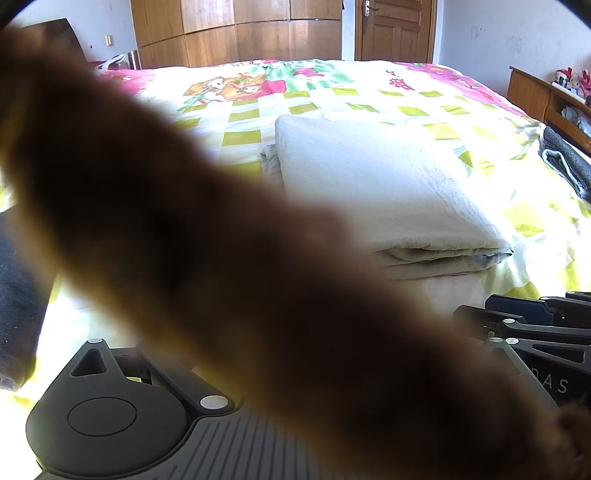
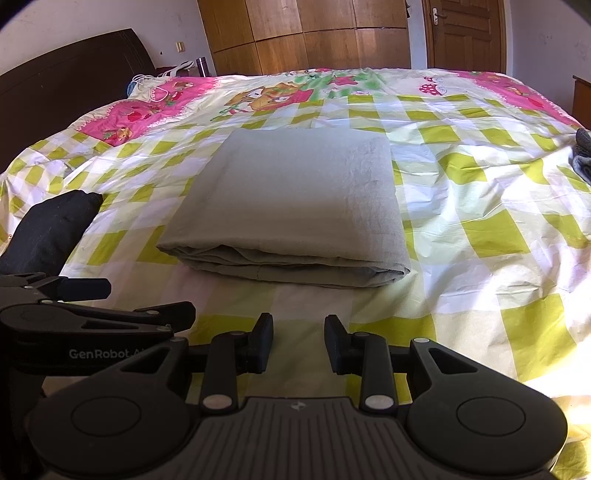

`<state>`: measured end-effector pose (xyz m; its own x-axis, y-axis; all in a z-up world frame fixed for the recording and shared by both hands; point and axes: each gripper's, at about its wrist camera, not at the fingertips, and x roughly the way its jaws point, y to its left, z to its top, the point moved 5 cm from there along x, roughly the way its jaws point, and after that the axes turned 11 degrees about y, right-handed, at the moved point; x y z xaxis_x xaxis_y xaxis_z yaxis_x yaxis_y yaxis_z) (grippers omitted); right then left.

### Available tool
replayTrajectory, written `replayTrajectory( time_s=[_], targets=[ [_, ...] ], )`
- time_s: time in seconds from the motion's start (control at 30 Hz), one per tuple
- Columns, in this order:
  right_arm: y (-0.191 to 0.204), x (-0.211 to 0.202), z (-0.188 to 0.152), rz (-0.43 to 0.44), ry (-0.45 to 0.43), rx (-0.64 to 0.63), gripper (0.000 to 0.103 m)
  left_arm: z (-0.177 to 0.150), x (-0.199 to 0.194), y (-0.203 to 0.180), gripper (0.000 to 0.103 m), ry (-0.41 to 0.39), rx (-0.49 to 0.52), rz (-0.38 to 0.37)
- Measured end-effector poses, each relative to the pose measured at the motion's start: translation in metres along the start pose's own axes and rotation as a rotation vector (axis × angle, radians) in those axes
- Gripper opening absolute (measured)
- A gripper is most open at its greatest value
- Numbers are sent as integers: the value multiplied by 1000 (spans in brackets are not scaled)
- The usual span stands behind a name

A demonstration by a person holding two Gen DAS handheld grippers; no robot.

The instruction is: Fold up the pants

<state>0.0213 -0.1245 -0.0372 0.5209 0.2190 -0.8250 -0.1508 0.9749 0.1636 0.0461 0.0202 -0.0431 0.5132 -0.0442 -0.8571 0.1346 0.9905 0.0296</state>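
Observation:
The pants (image 2: pixel 291 206) lie as a folded pale grey-green rectangle on the checked bedspread (image 2: pixel 480 229), folded edge toward me. They also show in the left wrist view as the folded pants (image 1: pixel 388 192). My right gripper (image 2: pixel 299 332) hangs just short of that edge, open, with only bedspread between its fingers. My left gripper (image 2: pixel 147 298) sits beside it on the left, seen side-on, and how its jaws stand is unclear. In the left wrist view a blurred brown shape (image 1: pixel 221 240), seemingly a person's finger close to the lens, hides the left gripper's fingers.
A black garment (image 2: pixel 55 225) lies at the bed's left edge. Grey folded clothes (image 1: pixel 565 162) sit at the right edge. A dark headboard (image 2: pixel 66 81) is at the left, with a wooden wardrobe (image 2: pixel 306 33) and a door (image 2: pixel 465 33) beyond the bed.

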Motion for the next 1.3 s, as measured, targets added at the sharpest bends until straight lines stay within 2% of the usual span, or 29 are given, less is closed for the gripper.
replayTrajectory(
  time_s=[0.43, 1.3],
  targets=[
    [-3, -1, 0, 7, 0, 19, 44, 1, -2, 1, 101, 6, -29, -49],
    [1, -8, -4, 35, -2, 36, 44, -1, 2, 0, 101, 24, -34, -25]
  ],
)
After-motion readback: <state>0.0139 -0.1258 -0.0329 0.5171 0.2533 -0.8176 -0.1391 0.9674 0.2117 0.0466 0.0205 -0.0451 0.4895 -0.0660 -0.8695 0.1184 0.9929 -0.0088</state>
